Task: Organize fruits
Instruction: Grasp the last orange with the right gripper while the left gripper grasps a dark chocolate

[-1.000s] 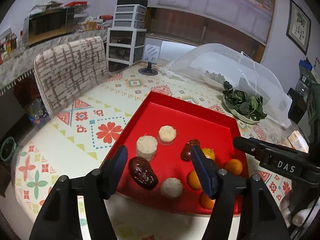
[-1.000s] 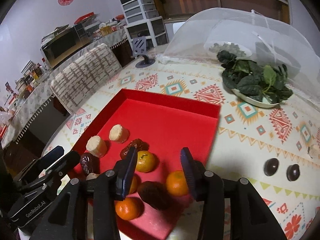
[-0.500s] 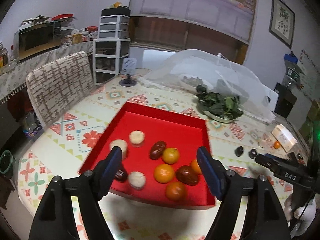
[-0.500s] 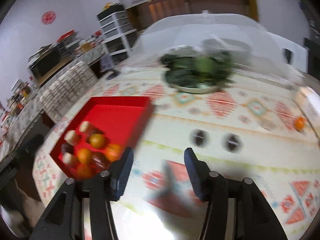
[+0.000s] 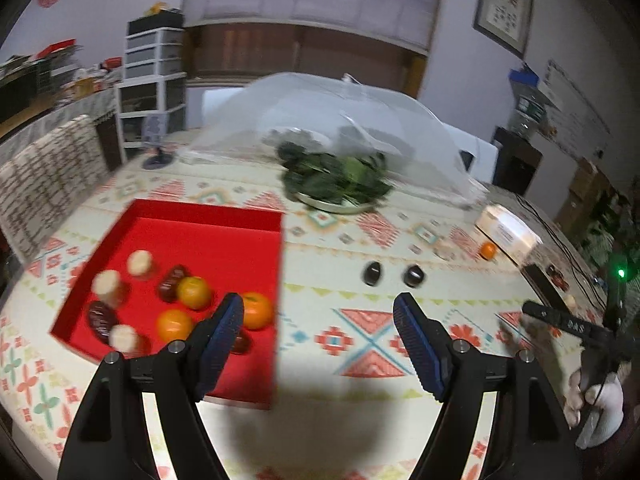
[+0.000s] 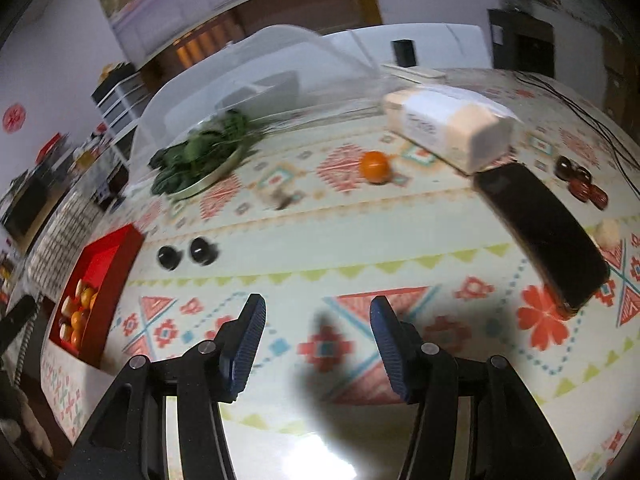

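Your right gripper (image 6: pixel 316 326) is hovering with jaws spread wide and empty over the patterned tabletop (image 6: pixel 360 248) — the loose orange tangerine (image 6: pixel 375 166) is lying well ahead of them, just beside the white rectangular box (image 6: pixel 448 128). Your left gripper (image 5: pixel 318 330) is gaping open too, gripping nothing, its left jaw over the shallow red tray (image 5: pixel 208 216) — tangerines, dark dates and pale round pieces are sitting in it. Two dark round fruits (image 5: pixel 392 274) are resting just ahead.

plate of leafy greens (image 5: pixel 338 184) beside clear mesh dome cover (image 5: pixel 352 120) | white box (image 6: pixel 448 124) touching black phone (image 6: pixel 544 232) | patterned table (image 6: pixel 360 240) | upholstered chair (image 5: pixel 44 176) | drawer unit (image 5: pixel 154 80)
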`<action>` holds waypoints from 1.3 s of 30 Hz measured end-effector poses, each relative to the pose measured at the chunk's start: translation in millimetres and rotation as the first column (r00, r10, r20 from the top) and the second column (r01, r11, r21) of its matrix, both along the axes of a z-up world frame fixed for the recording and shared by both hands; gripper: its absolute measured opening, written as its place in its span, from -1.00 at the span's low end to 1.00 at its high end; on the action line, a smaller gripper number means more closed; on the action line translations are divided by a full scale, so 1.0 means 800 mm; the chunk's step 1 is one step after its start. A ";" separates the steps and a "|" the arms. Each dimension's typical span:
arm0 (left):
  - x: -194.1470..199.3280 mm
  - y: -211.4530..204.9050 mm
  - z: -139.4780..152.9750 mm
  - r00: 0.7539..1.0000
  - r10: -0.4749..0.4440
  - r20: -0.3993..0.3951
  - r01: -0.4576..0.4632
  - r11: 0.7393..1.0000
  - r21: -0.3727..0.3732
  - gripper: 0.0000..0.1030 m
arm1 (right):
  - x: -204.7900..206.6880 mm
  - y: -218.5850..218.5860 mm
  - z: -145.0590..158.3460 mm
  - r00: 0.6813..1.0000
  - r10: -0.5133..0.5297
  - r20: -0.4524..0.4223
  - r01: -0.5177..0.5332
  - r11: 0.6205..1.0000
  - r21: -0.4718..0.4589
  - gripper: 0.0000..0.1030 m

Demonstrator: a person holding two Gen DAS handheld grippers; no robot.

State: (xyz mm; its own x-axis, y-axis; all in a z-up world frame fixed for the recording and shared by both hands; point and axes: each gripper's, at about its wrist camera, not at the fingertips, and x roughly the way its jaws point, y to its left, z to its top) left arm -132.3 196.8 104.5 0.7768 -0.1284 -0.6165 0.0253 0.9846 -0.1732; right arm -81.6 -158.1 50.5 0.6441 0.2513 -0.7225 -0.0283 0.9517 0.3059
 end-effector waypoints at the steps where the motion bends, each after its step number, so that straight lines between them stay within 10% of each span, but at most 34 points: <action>1: 0.002 -0.008 -0.002 1.000 -0.011 -0.006 0.011 1.000 0.003 0.49 | 0.003 -0.006 -0.002 1.000 -0.006 -0.001 0.006 1.000 0.004 0.14; 21: 0.117 -0.135 -0.054 0.965 -0.235 -0.120 0.239 0.971 0.018 0.49 | 0.170 -0.048 -0.026 0.993 -0.115 -0.030 0.114 0.993 -0.023 0.14; 29: 0.169 -0.196 -0.076 0.922 -0.366 -0.125 0.379 0.920 0.103 0.38 | 0.198 -0.054 -0.042 0.995 -0.088 -0.051 0.087 0.996 -0.018 0.14; 39: 0.195 -0.196 -0.107 0.912 -0.359 -0.198 0.382 0.920 0.094 0.38 | 0.205 -0.040 -0.043 0.999 -0.022 -0.038 0.020 0.999 -0.031 0.14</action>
